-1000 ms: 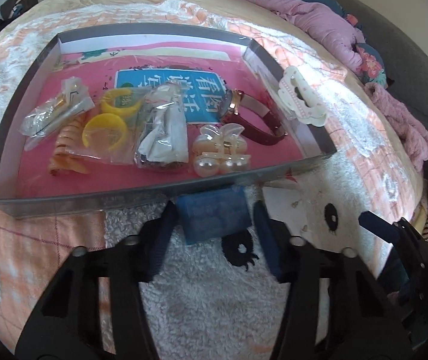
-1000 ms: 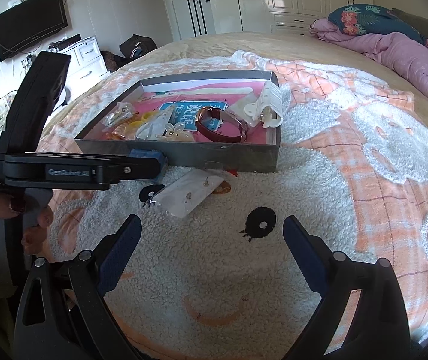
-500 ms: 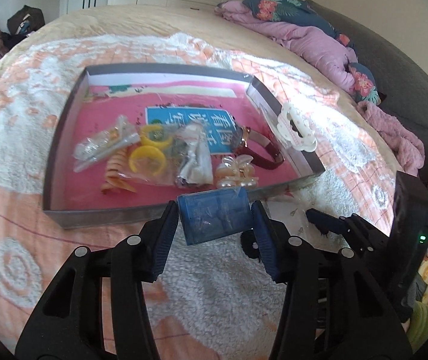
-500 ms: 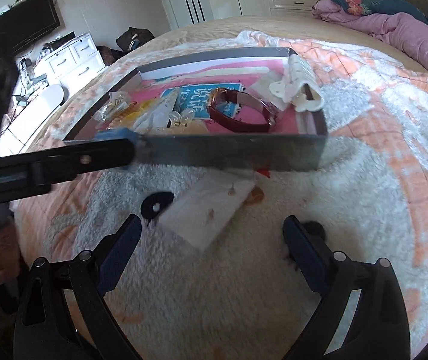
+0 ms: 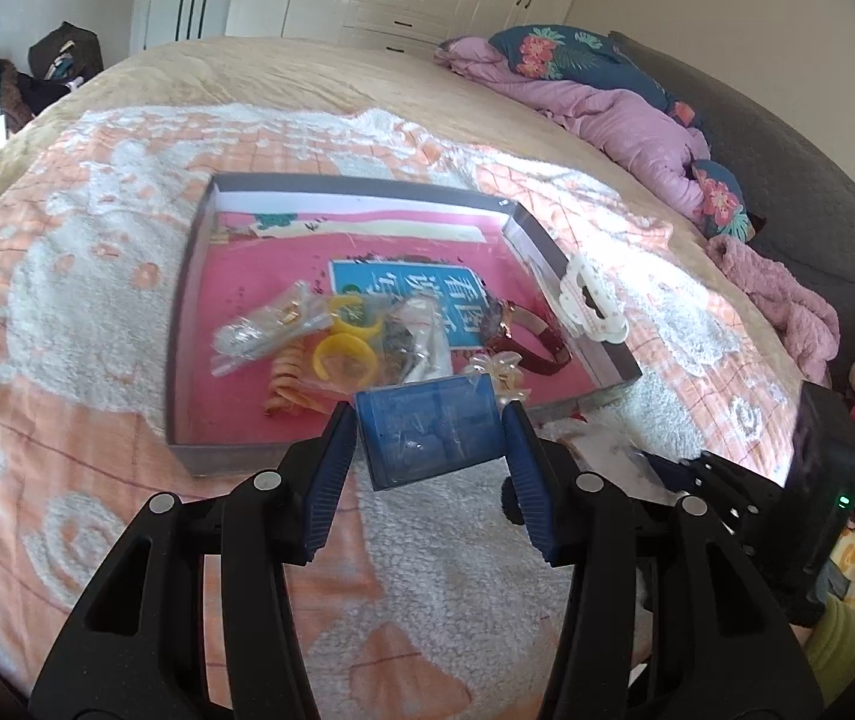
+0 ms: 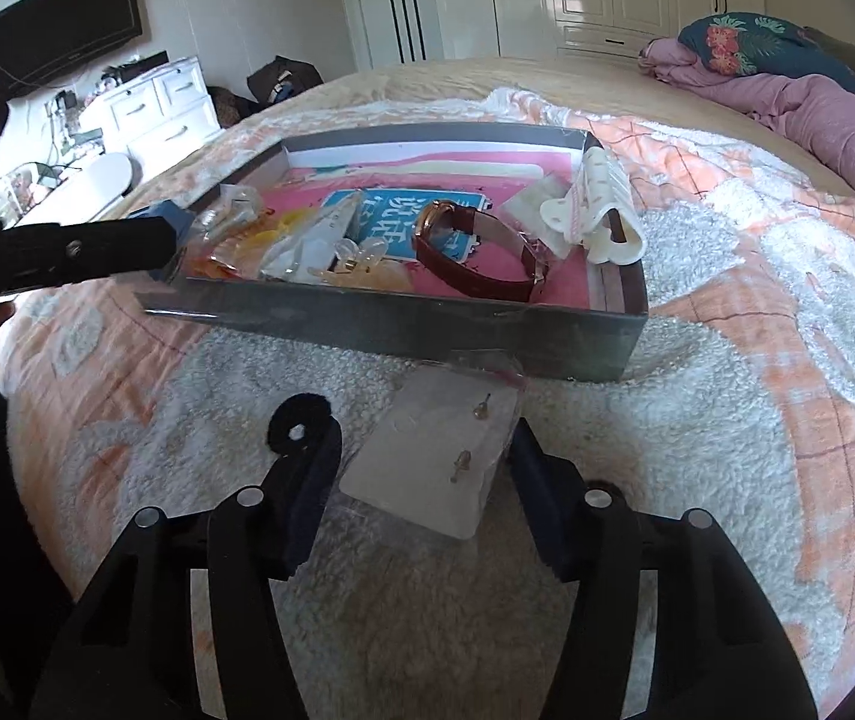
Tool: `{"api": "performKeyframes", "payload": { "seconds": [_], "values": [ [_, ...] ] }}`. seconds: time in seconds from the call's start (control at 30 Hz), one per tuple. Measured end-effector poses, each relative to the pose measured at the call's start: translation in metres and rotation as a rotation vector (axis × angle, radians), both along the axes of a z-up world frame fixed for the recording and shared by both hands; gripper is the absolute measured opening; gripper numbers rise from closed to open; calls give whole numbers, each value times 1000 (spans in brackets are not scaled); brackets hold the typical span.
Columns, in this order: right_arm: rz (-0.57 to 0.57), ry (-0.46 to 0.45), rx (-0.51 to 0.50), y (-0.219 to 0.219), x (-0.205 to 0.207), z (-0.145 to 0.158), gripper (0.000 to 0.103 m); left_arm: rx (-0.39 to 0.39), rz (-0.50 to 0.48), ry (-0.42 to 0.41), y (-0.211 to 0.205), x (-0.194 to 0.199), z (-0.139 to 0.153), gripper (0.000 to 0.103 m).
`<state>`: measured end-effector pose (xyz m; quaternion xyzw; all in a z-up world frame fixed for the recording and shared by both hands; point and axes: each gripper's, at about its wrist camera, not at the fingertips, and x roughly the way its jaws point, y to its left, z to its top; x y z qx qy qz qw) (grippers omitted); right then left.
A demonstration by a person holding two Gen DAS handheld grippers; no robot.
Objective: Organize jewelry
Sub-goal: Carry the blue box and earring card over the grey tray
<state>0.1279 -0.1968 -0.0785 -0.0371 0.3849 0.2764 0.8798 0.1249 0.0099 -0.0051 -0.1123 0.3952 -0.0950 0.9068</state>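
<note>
My left gripper [image 5: 430, 429] is shut on a small blue box [image 5: 432, 431] and holds it above the near wall of the grey tray [image 5: 184, 324]. The tray holds yellow rings [image 5: 346, 354], bagged pieces, a pearl clip and a red-strap watch [image 6: 475, 258]. A white hair claw [image 6: 592, 216] sits on the tray's right rim. My right gripper [image 6: 421, 468] is low on the blanket, its fingers on either side of a clear bag with an earring card [image 6: 439, 450]; the fingers look close to the bag's edges. The left gripper shows in the right wrist view [image 6: 160, 234].
A black hair tie [image 6: 300, 429] lies on the blanket by my right gripper's left finger. The tray's near wall [image 6: 391, 324] stands just beyond the earring bag. Purple bedding [image 5: 607, 114] is piled at the far right of the bed.
My left gripper closed on the blue box and lifted it over the tray's near wall. My right gripper moved forward and down and narrowed around the earring bag.
</note>
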Motion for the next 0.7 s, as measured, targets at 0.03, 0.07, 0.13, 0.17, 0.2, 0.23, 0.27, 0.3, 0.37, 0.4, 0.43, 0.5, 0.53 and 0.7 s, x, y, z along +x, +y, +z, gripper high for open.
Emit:
{"api": "performKeyframes", "payload": {
  "seconds": [0.03,0.07,0.13,0.17,0.2,0.23,0.27,0.3,0.37,0.4,0.43,0.5,0.53,0.7],
  "values": [
    [15,-8,14,-2,-6,5,54,3,7,-4,3,-1,2,42],
    [25,-14,19,-3,-10,10,54,7,20,-11,8,-3,4,42],
    [41,-31,46,-5,-19,23,54,16,42,-19,18,-4,8,42],
    [47,-39,56,-6,-20,28,54,20,54,-21,22,-5,9,42],
    [52,-50,64,-6,-22,34,54,21,62,-24,25,-5,10,42],
    [54,-62,71,-5,-23,40,53,21,71,-26,30,-6,11,42],
    [58,-77,79,-5,-23,46,53,20,82,-30,34,-6,12,42],
    [62,-85,81,-4,-22,51,53,19,91,-32,38,-6,13,42],
    [62,-103,83,-3,-16,60,53,15,103,-37,43,-5,15,42],
    [62,-105,86,-3,-13,63,53,15,109,-39,45,-5,16,42],
    [60,-117,87,-2,-10,67,53,17,112,-40,47,-5,17,42],
    [60,-128,87,0,-6,70,53,26,119,-40,49,-2,17,42],
    [60,-134,87,1,-2,73,53,28,121,-40,50,-1,17,42],
    [58,-157,85,7,13,78,52,44,113,-18,47,12,10,42]
  ]
}}
